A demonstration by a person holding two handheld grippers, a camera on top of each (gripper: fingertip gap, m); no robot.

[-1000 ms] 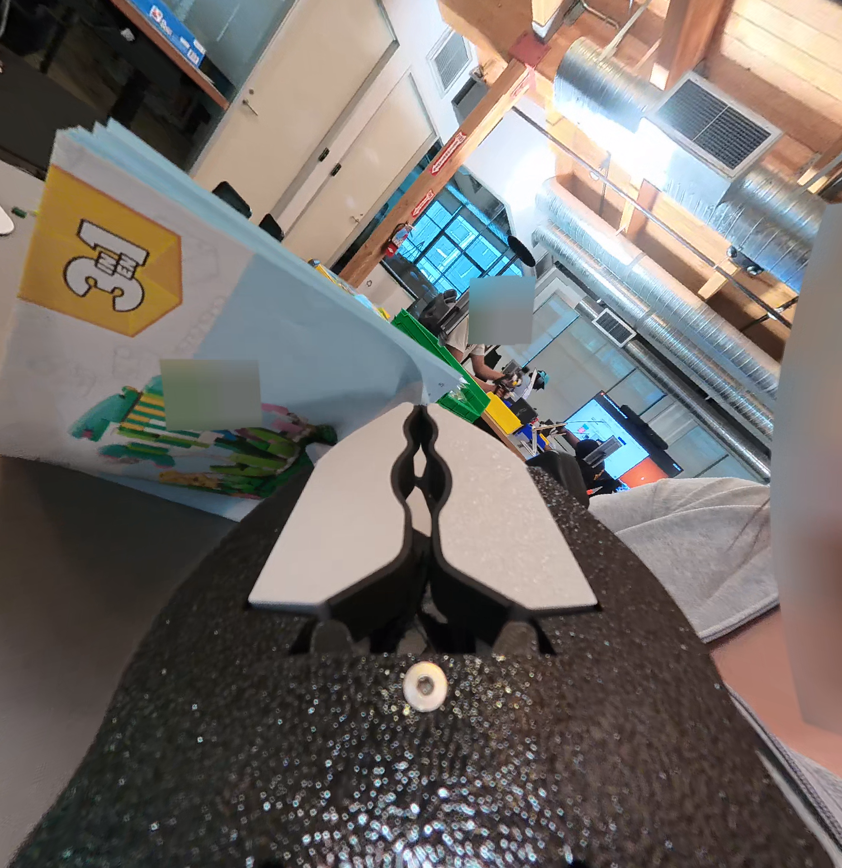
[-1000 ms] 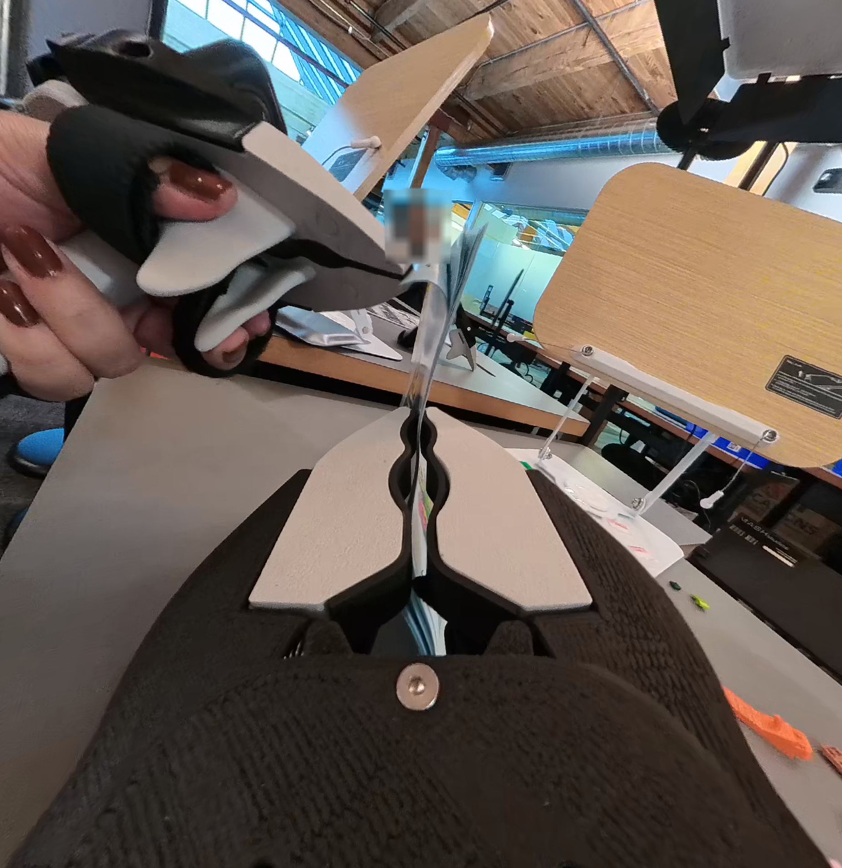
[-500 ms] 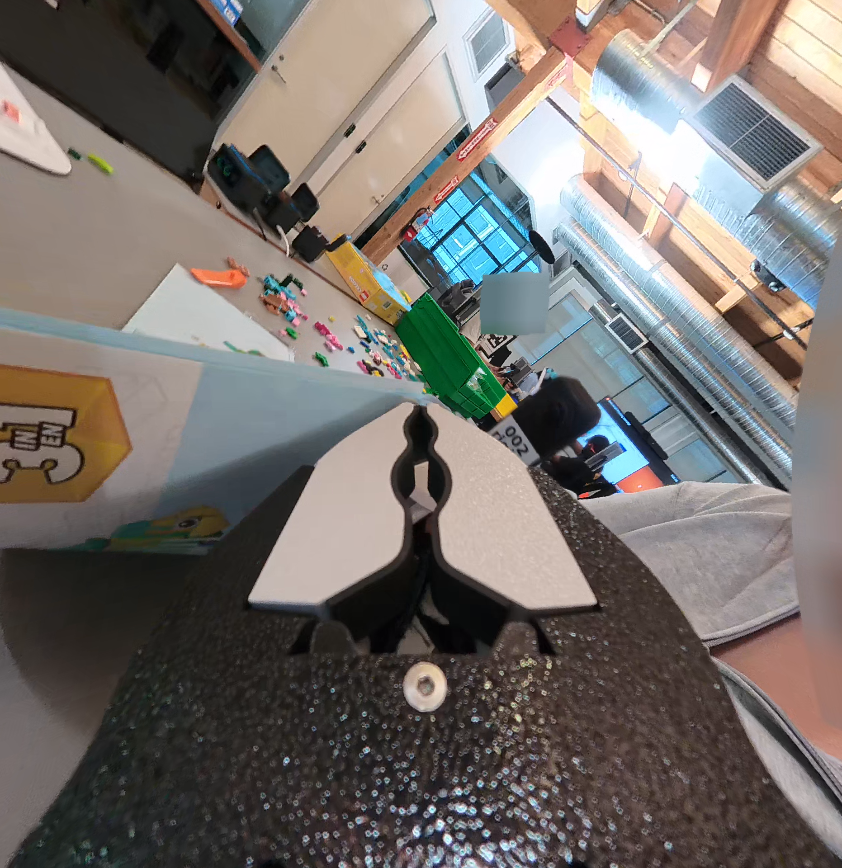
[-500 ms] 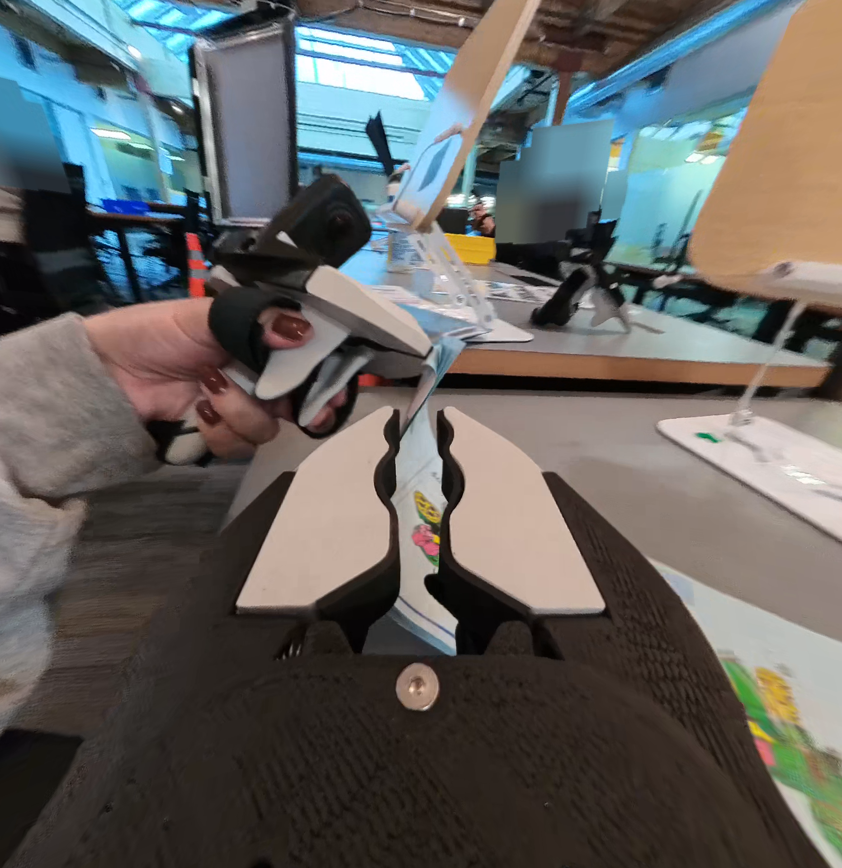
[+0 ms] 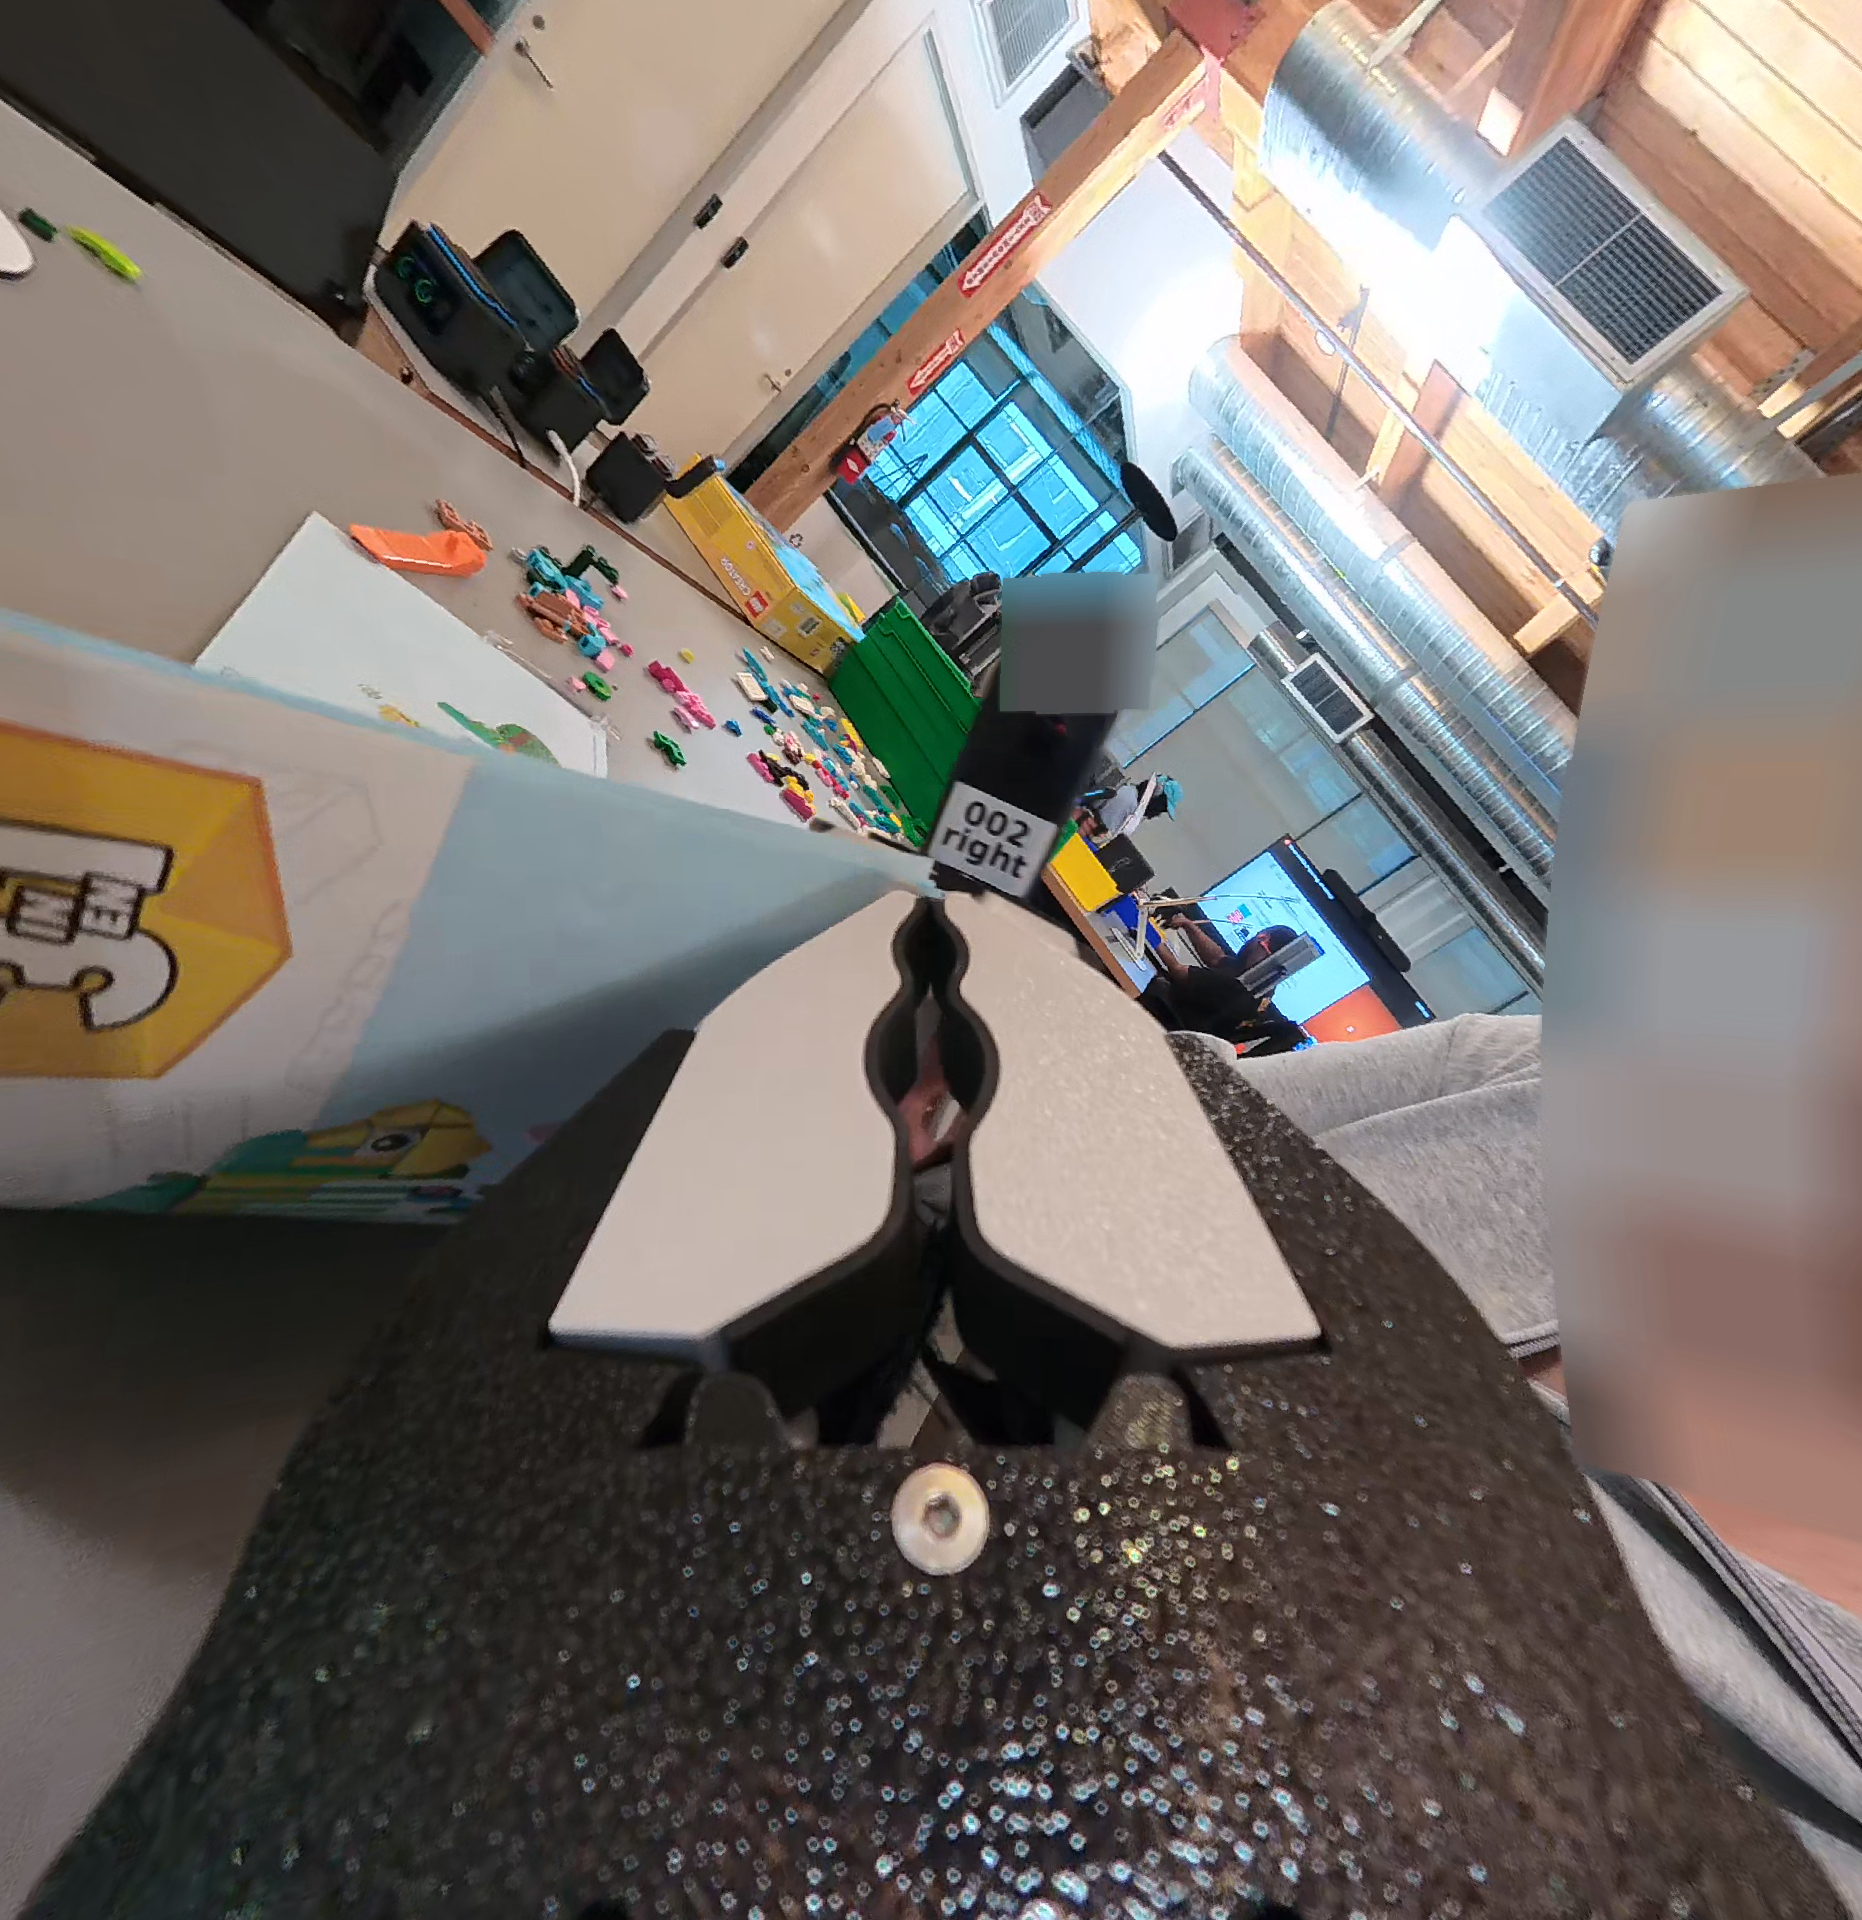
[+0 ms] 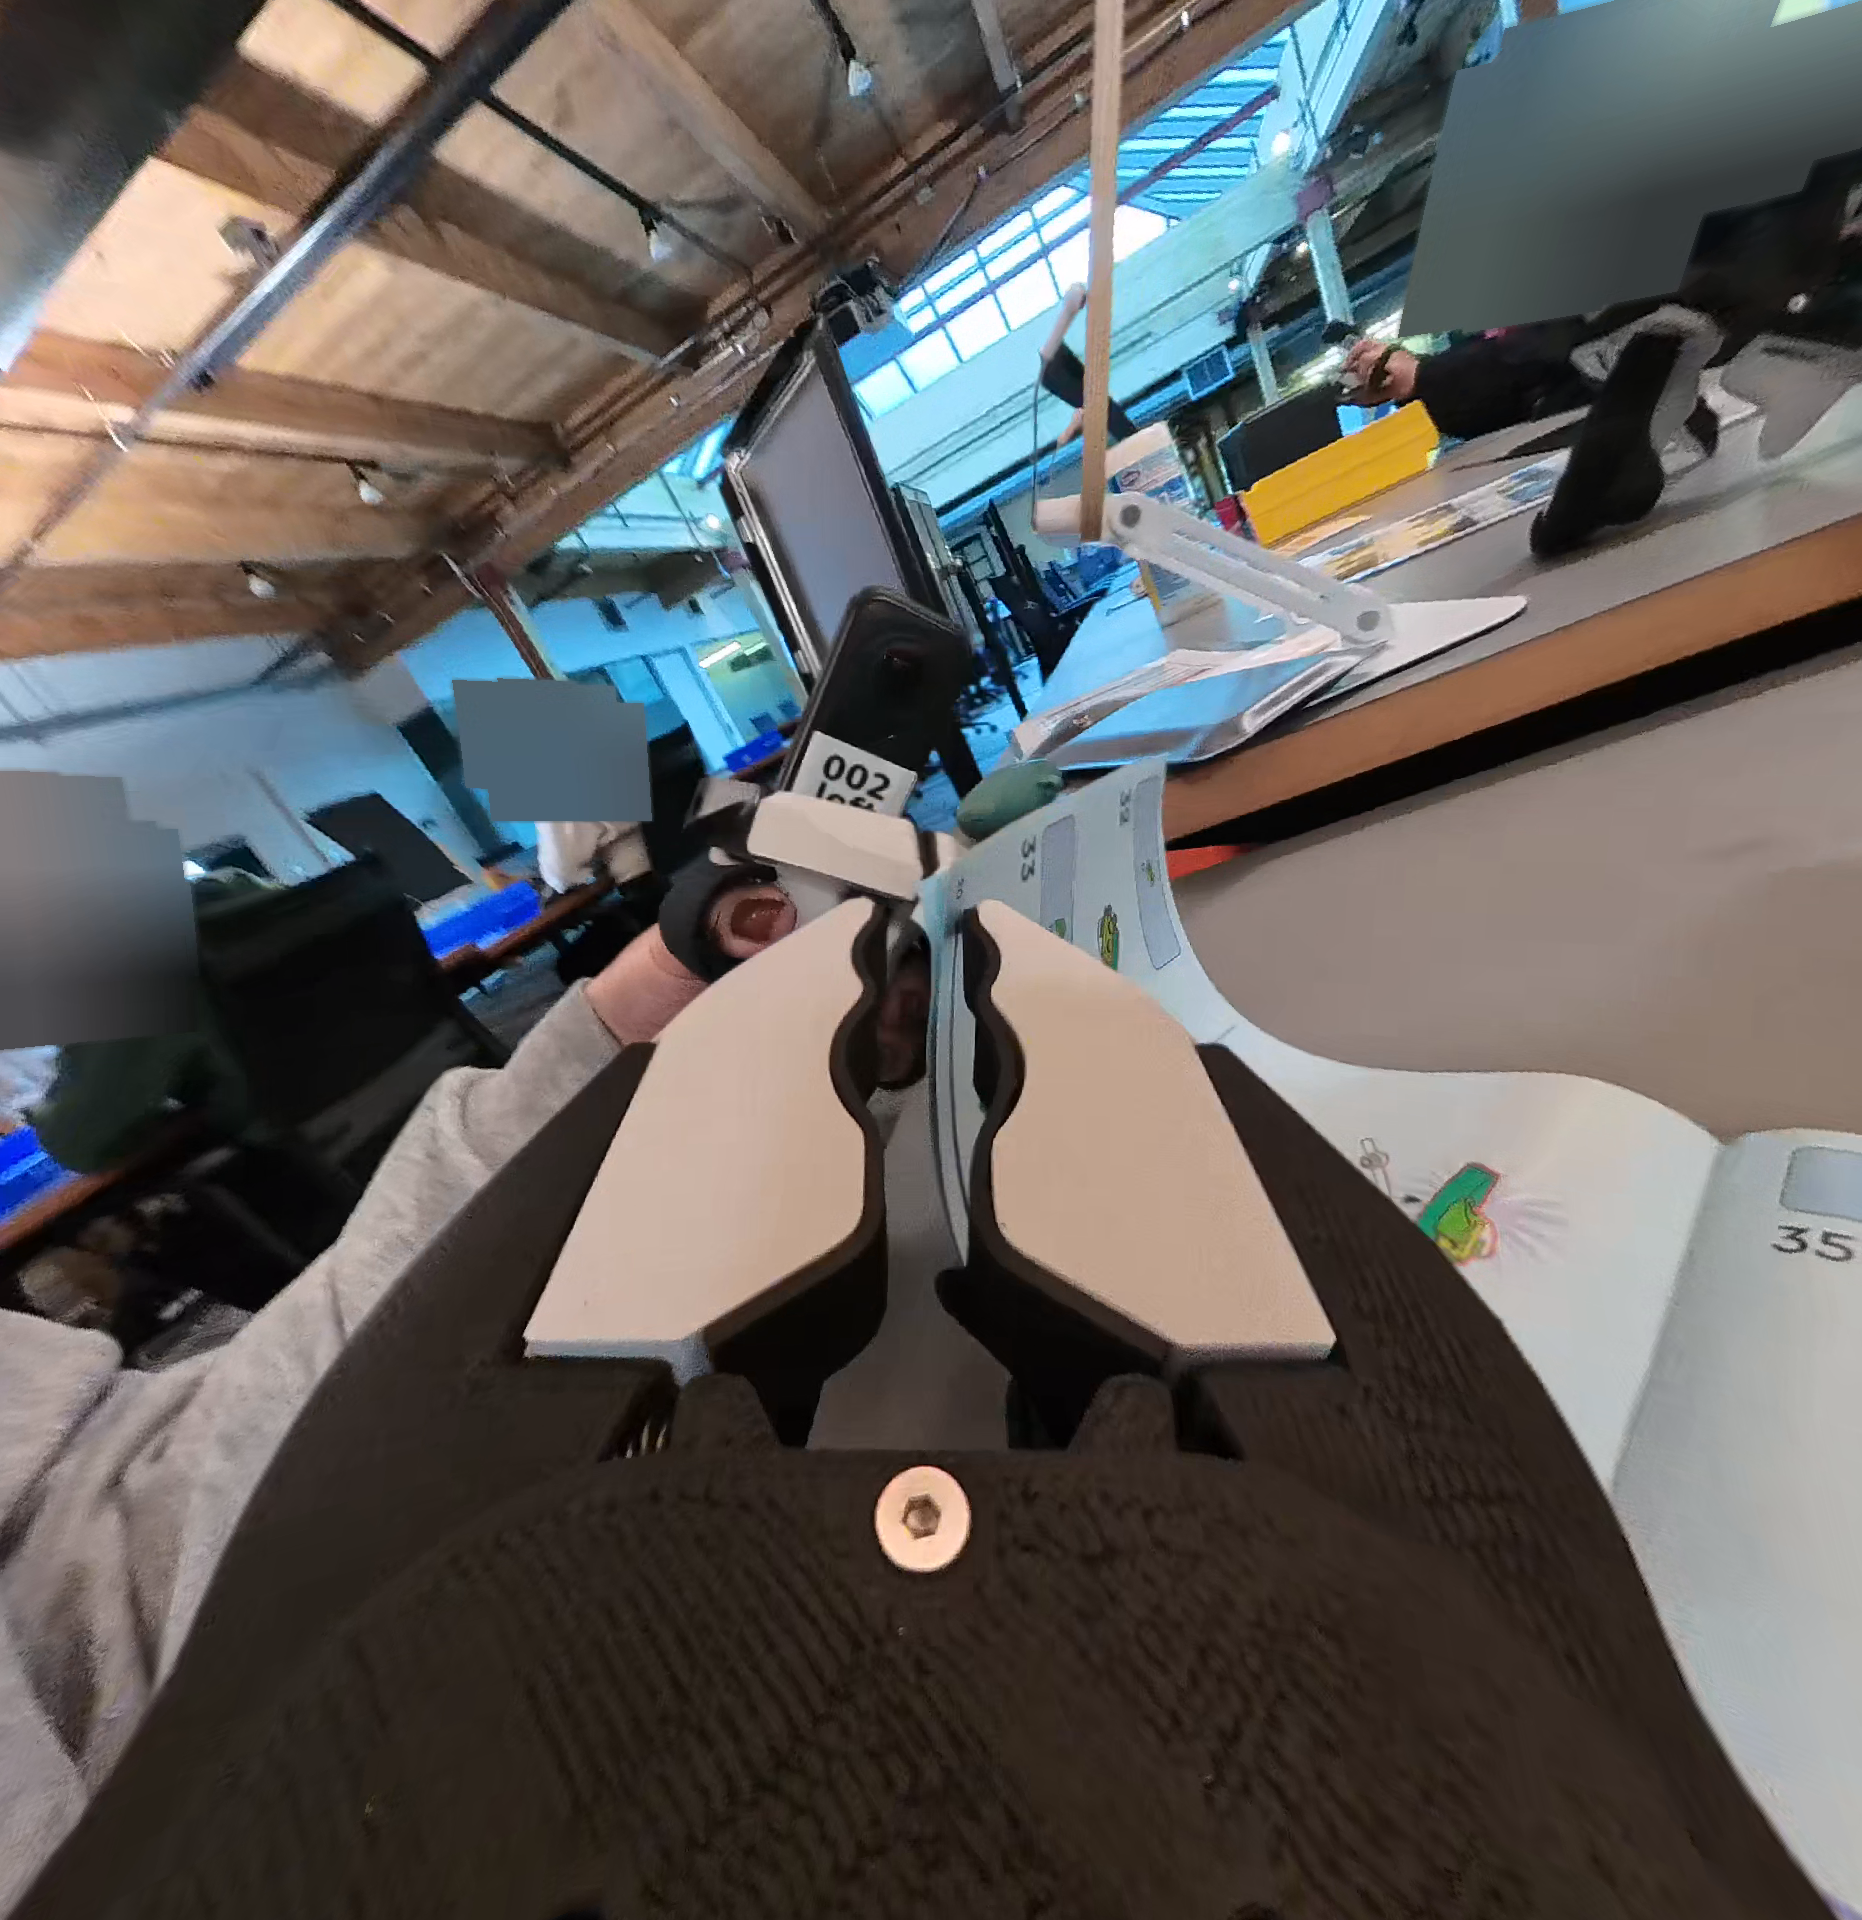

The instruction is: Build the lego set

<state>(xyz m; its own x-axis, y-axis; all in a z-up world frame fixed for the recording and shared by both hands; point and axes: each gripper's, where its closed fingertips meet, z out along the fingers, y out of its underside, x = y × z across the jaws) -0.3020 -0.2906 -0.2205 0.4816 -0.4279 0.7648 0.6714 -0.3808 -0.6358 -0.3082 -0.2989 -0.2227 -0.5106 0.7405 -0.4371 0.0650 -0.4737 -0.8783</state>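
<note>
Between my two grippers hangs one instruction booklet (image 6: 1072,914), pale blue with cartoon brick figures and numbered steps. My left gripper (image 5: 932,914) has its fingers closed together, pinching the booklet's corner at the very tips. My right gripper (image 6: 925,914) stands slightly open; a raised page (image 6: 948,1039) passes between its fingers without being pressed. One grey table (image 5: 179,436) carries scattered coloured bricks (image 5: 719,707) and one orange tool (image 5: 418,545).

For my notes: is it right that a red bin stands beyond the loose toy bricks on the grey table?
No: the left wrist view shows the bin is green, not red; it stands beyond the loose toy bricks on the grey table.
</note>
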